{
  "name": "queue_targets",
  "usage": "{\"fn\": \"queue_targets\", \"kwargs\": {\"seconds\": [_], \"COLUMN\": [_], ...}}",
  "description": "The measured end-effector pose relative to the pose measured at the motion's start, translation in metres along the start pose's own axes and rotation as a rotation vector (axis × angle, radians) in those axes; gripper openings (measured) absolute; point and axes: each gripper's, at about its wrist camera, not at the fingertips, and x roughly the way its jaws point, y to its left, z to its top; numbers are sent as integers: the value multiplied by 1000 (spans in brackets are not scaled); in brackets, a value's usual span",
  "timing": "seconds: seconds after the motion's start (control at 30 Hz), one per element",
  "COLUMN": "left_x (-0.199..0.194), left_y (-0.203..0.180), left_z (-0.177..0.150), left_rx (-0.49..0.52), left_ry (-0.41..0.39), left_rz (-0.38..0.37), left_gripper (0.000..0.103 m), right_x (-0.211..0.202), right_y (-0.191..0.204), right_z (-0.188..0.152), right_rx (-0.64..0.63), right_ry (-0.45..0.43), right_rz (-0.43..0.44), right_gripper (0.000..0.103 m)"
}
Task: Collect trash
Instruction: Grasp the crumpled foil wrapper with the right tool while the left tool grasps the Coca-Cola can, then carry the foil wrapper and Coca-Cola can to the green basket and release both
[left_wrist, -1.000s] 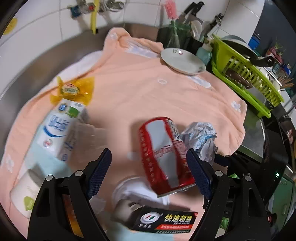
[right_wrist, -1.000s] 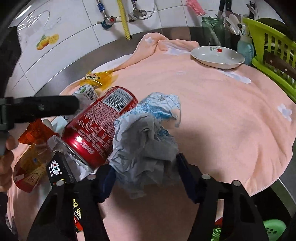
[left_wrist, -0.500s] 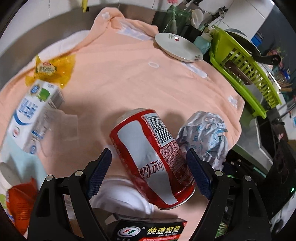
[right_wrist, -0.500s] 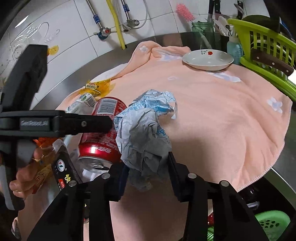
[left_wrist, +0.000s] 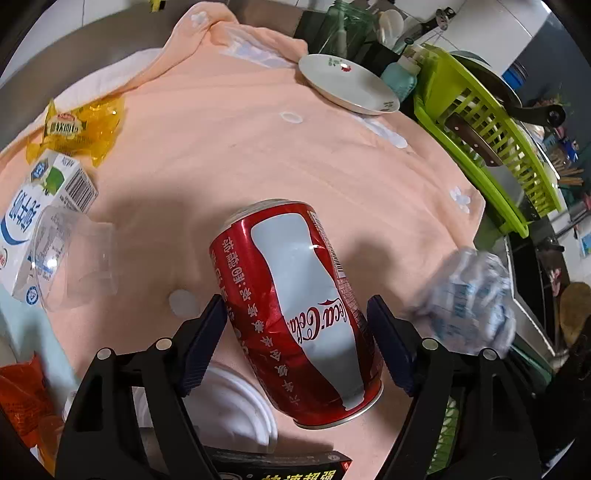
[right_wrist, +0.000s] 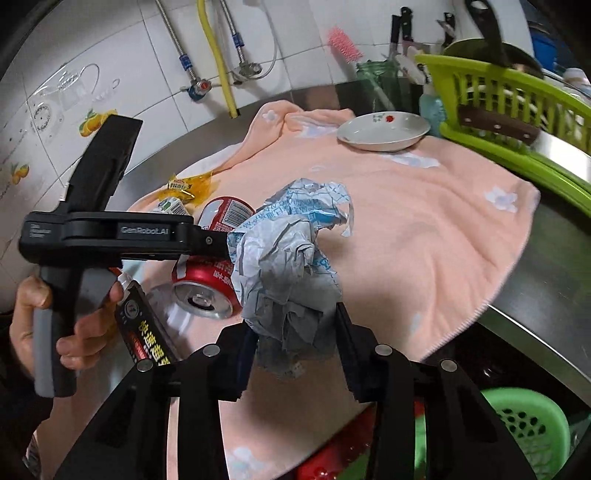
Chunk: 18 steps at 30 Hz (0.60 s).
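Note:
A red Coca-Cola can (left_wrist: 299, 310) lies on the peach towel (left_wrist: 258, 147) between the pads of my left gripper (left_wrist: 295, 339), which closes around it and touches its sides. The can also shows in the right wrist view (right_wrist: 210, 280). My right gripper (right_wrist: 291, 343) is shut on a crumpled white-and-blue paper wad (right_wrist: 291, 266) and holds it above the towel's front edge. The wad appears blurred at the right of the left wrist view (left_wrist: 469, 299).
A milk carton (left_wrist: 40, 206), clear plastic cup (left_wrist: 74, 258), yellow wrapper (left_wrist: 77, 125), white lid (left_wrist: 229, 410) and black box (left_wrist: 288, 467) lie on the towel. A plate (left_wrist: 347, 83) and green dish rack (left_wrist: 491, 136) stand behind. A green basket (right_wrist: 524, 428) sits below the counter edge.
My left gripper has moved forward around the can and its jaws have narrowed onto it. My right gripper has lifted the paper wad up and away to the right.

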Motion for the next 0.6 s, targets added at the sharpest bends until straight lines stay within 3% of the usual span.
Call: {"fn": "queue_targets", "kwargs": {"seconds": [0.27, 0.43, 0.6], "left_x": [-18, -41, -59], "left_y": [-19, -40, -74], "left_z": [-9, -23, -46], "left_rx": [61, 108, 176], "left_ry": [-42, -72, -85], "left_rz": [-13, -52, -108], "left_gripper": [74, 74, 74], "right_x": [-47, -81, -99], "right_y": [-12, -22, -44], "right_z": [-28, -63, -105], "right_rx": [52, 65, 118], "right_ry": [-28, -31, 26], "right_rz": [-55, -152, -256], "right_gripper": [39, 40, 41]}}
